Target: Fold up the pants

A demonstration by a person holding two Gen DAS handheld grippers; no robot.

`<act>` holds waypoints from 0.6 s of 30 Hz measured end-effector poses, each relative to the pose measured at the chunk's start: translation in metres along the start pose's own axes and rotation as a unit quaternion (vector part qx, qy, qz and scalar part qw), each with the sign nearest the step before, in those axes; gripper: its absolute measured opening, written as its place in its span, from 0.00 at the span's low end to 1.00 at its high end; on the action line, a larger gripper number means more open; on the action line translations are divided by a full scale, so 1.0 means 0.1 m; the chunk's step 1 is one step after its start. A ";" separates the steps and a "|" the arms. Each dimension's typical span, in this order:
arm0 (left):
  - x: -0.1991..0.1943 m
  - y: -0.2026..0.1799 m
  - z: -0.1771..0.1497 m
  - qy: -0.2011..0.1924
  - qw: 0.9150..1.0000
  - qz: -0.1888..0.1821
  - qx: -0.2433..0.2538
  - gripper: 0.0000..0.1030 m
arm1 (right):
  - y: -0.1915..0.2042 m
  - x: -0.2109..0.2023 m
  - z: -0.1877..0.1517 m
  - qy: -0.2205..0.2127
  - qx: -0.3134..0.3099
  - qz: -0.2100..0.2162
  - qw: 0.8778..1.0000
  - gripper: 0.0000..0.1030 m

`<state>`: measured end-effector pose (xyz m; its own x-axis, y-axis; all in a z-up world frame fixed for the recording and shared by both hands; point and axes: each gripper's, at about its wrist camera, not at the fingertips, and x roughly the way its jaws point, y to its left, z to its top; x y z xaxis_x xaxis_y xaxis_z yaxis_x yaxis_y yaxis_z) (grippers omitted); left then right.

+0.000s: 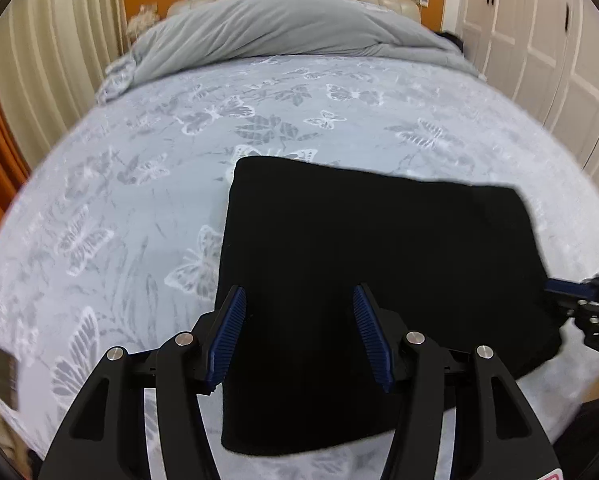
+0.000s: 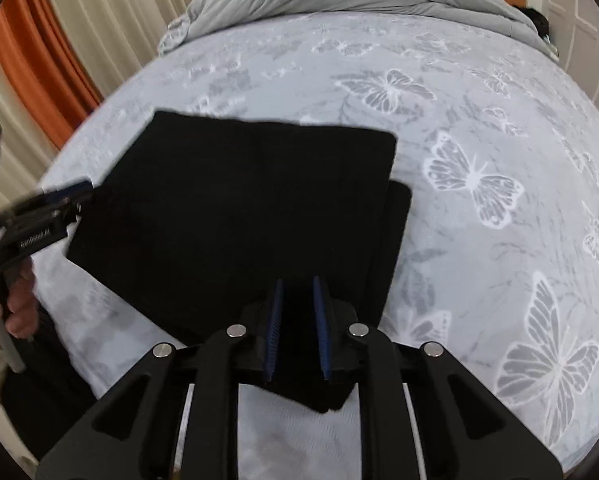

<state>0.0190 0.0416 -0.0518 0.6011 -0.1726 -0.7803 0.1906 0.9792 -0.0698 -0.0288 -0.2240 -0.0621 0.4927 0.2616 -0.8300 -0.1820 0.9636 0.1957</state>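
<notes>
Pants, black soft cloth folded into a flat stacked rectangle [image 1: 379,280], lie near the bed's near edge on the pale grey butterfly-print bedspread [image 1: 119,200]. Left to right: the left gripper [image 1: 299,336] hovers with pads wide apart and nothing clamped; the right gripper [image 2: 299,332], jaws narrowly apart, straddles the near right corner without pinching it. The fold looks finished; what remains is lifting both tools clear. Far and right of the pants, bare bedspread leaves ample room.
</notes>
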 end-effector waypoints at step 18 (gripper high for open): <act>0.37 0.70 -0.11 0.124 0.959 -0.130 -0.218 0.79 | 0.11 -0.46 0.11 -0.090 0.051 0.115 0.988 0.16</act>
<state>0.0456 0.1047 -0.0923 0.3634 -0.4395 -0.8215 -0.0664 0.8673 -0.4934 -0.0435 -0.2250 -0.0162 0.5935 0.4703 -0.6531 -0.2239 0.8760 0.4273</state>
